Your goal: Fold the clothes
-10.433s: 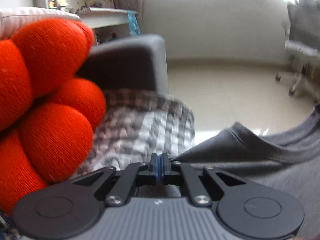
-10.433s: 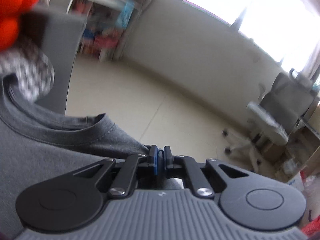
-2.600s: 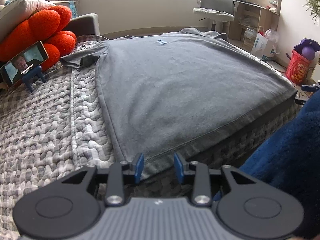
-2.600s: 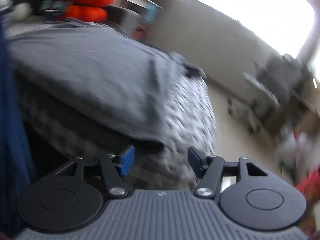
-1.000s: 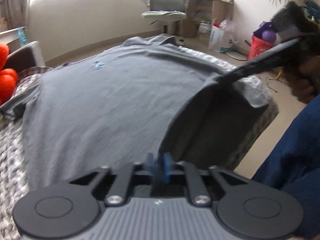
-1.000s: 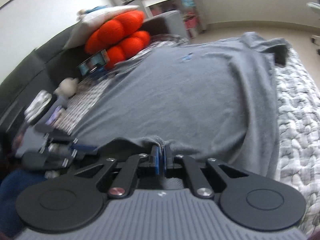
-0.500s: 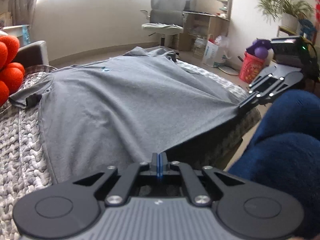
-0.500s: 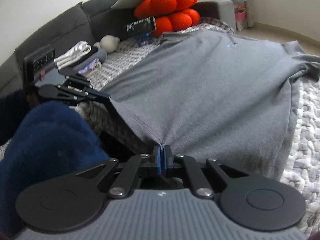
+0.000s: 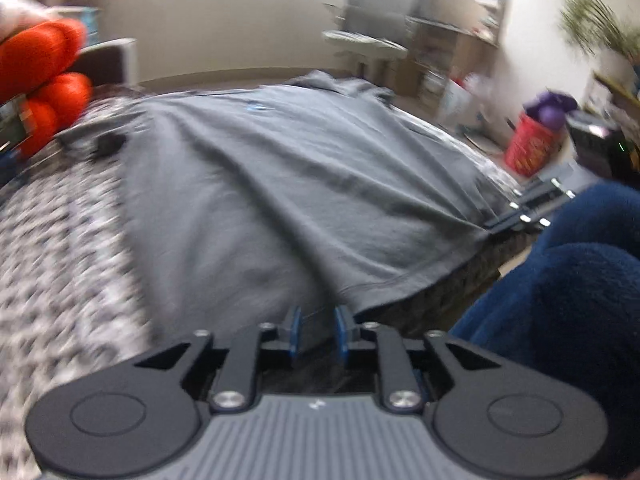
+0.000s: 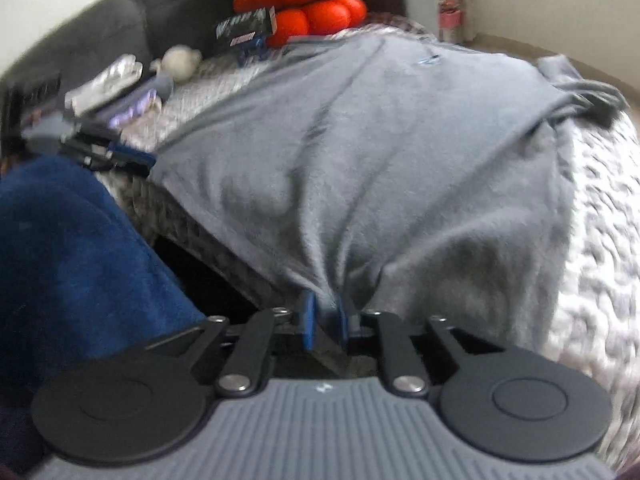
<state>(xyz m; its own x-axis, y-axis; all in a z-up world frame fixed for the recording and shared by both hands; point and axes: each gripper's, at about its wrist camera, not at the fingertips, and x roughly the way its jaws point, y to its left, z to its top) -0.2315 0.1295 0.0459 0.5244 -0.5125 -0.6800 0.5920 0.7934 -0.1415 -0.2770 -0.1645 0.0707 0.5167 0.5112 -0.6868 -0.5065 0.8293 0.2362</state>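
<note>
While both wrist views are motion-blurred, the layout reads clearly: a quilted grey-and-white bedcover [image 9: 52, 248] carries a grey T-shirt [image 9: 288, 184] spread flat across it, collar end away from the cameras and bottom hem at the near edge of the bedcover. Creases fan across the T-shirt from the hem toward the collar. A dark blue fleece garment [image 10: 68, 248] on the person sits just off the hem edge of the T-shirt, between the two grippers. An orange knotted cushion [image 10: 308, 4] lies beyond the collar end of the T-shirt on its left side, with a small screen device [image 10: 244, 30] propped against it. A red bucket [image 9: 532, 148] stands on the floor off the T-shirt's right side. The left gripper [image 9: 317, 330] sits at the hem's left corner, its blue pads [image 9: 295, 328] slightly parted with the hem edge just ahead of them; whether cloth is between them I cannot tell. The right gripper [image 10: 324, 322] sits at the hem's right corner, jaws a narrow gap apart with a bunched fold of T-shirt between the pads [image 10: 308, 320]; firm grip cannot be confirmed.
</note>
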